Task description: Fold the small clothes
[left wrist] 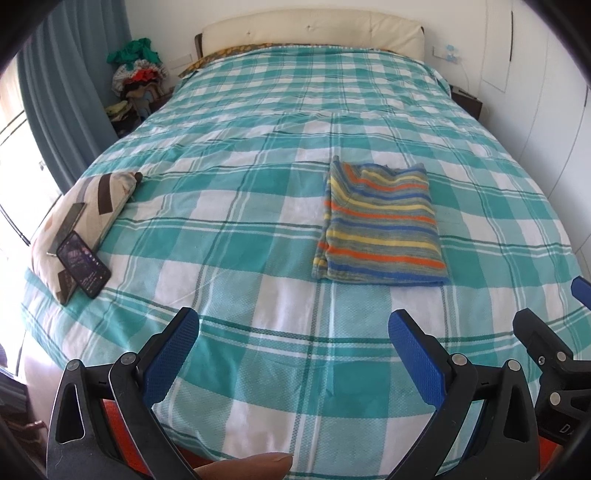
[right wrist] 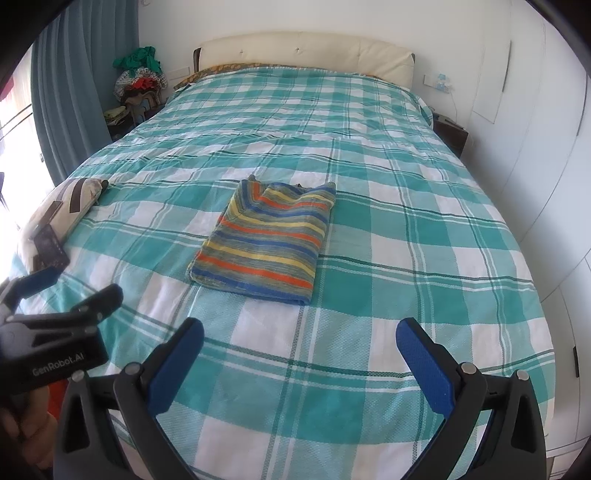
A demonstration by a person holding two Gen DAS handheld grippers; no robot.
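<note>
A small striped garment (left wrist: 380, 225) in orange, yellow, blue and grey lies folded into a flat rectangle on the green-and-white checked bedspread (left wrist: 236, 236); in the right wrist view the garment (right wrist: 266, 240) sits mid-bed. My left gripper (left wrist: 293, 328) is open near the foot of the bed, well short of the garment, nothing between its blue fingers. My right gripper (right wrist: 299, 334) is open too and empty, also nearer the bed's foot than the garment. The left gripper (right wrist: 55, 291) shows at the left of the right wrist view.
A patterned pillow (left wrist: 85, 218) lies at the bed's left edge with a dark phone (left wrist: 83, 264) leaning on it. A pile of clothes (left wrist: 138, 79) sits on the nightstand beside a blue curtain (left wrist: 70, 85). A cream headboard (left wrist: 314, 35) and white wardrobe doors (right wrist: 546, 155) bound the bed.
</note>
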